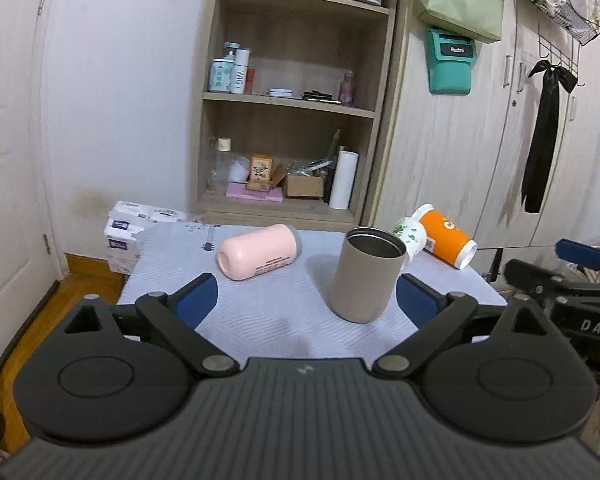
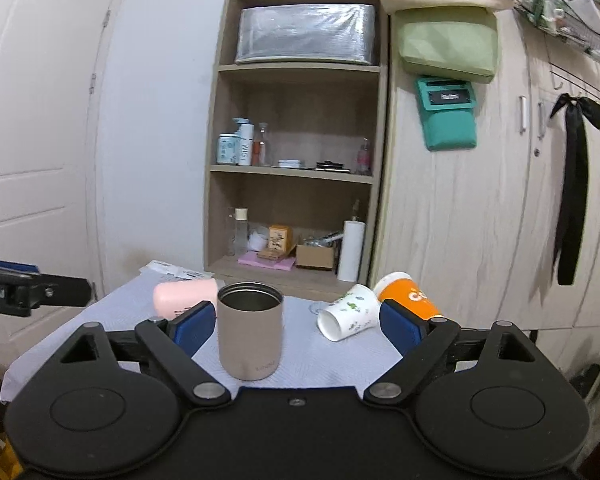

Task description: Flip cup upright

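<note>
A taupe metal cup (image 1: 366, 276) (image 2: 250, 332) stands upright, mouth up, on the white cloth. A pink cup (image 1: 258, 251) (image 2: 184, 295) lies on its side to its left. A white patterned cup (image 1: 410, 238) (image 2: 350, 312) and an orange cup (image 1: 444, 236) (image 2: 410, 298) lie on their sides at the right. My left gripper (image 1: 306, 300) is open and empty, back from the taupe cup. My right gripper (image 2: 296, 326) is open and empty, with the taupe cup just ahead of its left finger.
The table (image 1: 260, 320) (image 2: 320, 360) carries a white cloth. A wooden shelf unit (image 1: 296, 100) and wardrobe doors (image 1: 480, 140) stand behind it. Paper packs (image 1: 132, 228) sit at the back left. The right gripper's body (image 1: 572, 280) shows at the right edge.
</note>
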A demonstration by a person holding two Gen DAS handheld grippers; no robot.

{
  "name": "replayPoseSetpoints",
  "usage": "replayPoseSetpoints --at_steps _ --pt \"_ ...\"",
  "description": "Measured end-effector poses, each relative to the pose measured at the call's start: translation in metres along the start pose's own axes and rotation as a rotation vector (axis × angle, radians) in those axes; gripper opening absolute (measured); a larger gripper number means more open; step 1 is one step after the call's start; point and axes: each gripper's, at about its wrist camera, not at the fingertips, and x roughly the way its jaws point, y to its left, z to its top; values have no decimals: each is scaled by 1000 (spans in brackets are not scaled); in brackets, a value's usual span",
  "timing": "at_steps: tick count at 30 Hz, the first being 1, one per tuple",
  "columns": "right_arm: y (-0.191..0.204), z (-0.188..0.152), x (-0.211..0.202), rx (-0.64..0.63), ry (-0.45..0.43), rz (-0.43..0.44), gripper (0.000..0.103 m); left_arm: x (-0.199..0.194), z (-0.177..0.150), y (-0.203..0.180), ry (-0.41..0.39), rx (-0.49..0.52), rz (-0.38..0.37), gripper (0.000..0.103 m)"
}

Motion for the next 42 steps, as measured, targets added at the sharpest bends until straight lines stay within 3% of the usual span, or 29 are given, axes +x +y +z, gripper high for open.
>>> replayPoseSetpoints --at_steps 8,11,14,42 --pt "-3 -2 -9 17 8 -37 95 -9 -3 2 2 2 23 97" --pt "-2 -2 -13 9 9 -50 96 -12 -5 4 1 -5 31 102" --pt "1 -1 -12 4 14 -61 103 -13 -6 4 3 -2 42 103" --pt "8 -6 -15 -2 54 -100 103 -8 -10 0 97 18 107 103"
